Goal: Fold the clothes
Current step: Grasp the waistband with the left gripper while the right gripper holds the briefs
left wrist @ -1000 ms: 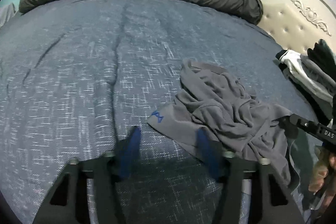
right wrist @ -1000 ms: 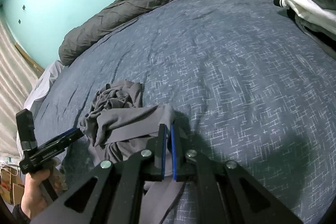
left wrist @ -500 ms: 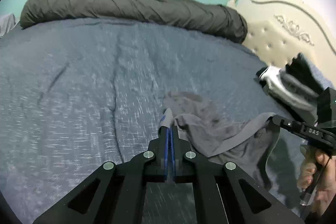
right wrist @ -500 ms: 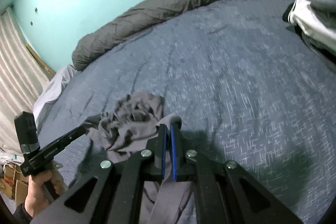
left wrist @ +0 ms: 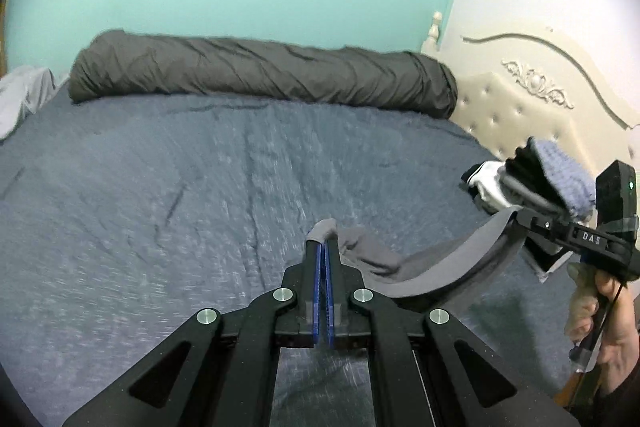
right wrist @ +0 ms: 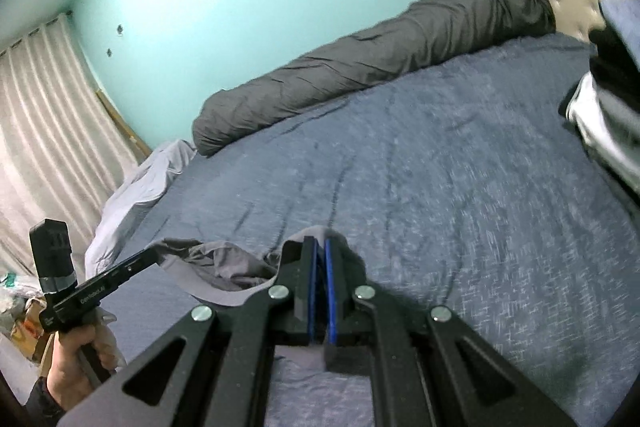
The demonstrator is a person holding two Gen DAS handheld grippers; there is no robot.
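The garment (left wrist: pixel 436 263) hangs between my two grippers above the bed (left wrist: pixel 160 195), a grey, thin, soft piece that sags in a curve from one grip to the other. I judge it light and limp; it will not hold any shape by itself, so it must be spread flat before any fold. My left gripper (left wrist: pixel 325 241) is clamped on one corner of its edge — a small tuft of cloth pokes out past the blue pads (left wrist: pixel 319 267). My right gripper (right wrist: pixel 319 243) is likewise pinched on the other end, with grey cloth bunched around its tips. The band-like edge between them looks the firmest part, so the corners along it are the place to hold; a grip in the loose middle would only gather a bundle. The cloth looks smooth, so I think a shallow pinch could slip. Beyond it lies the bare blue cover, a long dark bolster (left wrist: pixel 260 71) by the far wall, and a stack of clothes (left wrist: pixel 532 179) near the headboard (left wrist: pixel 532 99).
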